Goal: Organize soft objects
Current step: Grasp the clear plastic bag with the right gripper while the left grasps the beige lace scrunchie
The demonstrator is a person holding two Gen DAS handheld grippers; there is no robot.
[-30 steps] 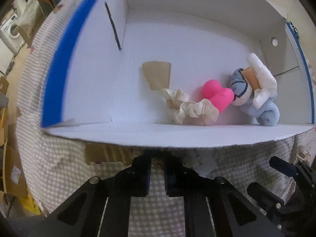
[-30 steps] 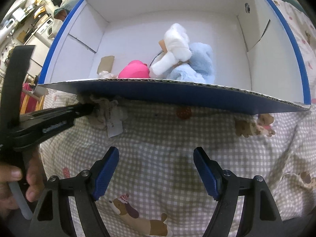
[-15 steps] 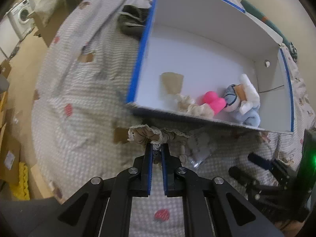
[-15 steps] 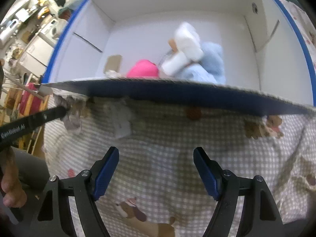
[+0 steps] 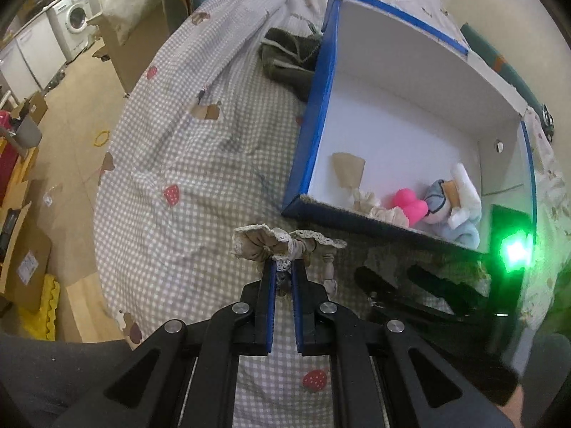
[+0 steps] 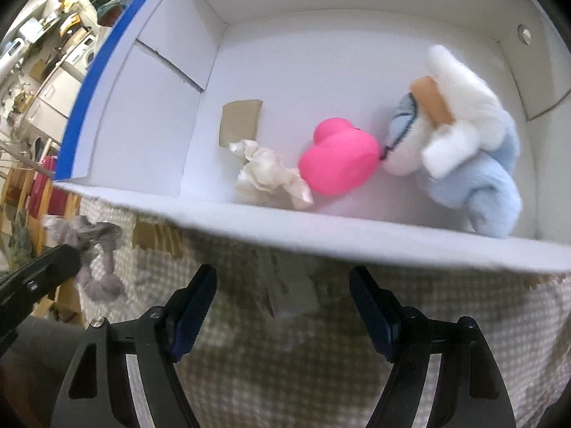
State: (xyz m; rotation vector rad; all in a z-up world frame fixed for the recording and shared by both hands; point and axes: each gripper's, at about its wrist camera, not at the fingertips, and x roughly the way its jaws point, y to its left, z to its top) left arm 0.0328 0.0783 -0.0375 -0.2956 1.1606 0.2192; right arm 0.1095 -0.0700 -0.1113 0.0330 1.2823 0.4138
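Observation:
My left gripper is shut on a beige lace-trimmed scrunchie and holds it above the checked bedspread, in front of the box's near wall. The scrunchie also shows at the left of the right wrist view. The white box with blue edges holds a cream scrunchie, a pink heart-shaped toy and a white and light-blue plush. My right gripper is open and empty, low before the box's near wall. It shows in the left wrist view.
The checked bedspread covers the bed. A dark green cloth lies by the box's far left corner. A brown tape patch is on the box floor. The floor with cardboard and a washing machine lies off the bed's left edge.
My left gripper has lifted and drawn back from the box with the beige scrunchie. My right gripper has moved closer to the box wall and stayed open.

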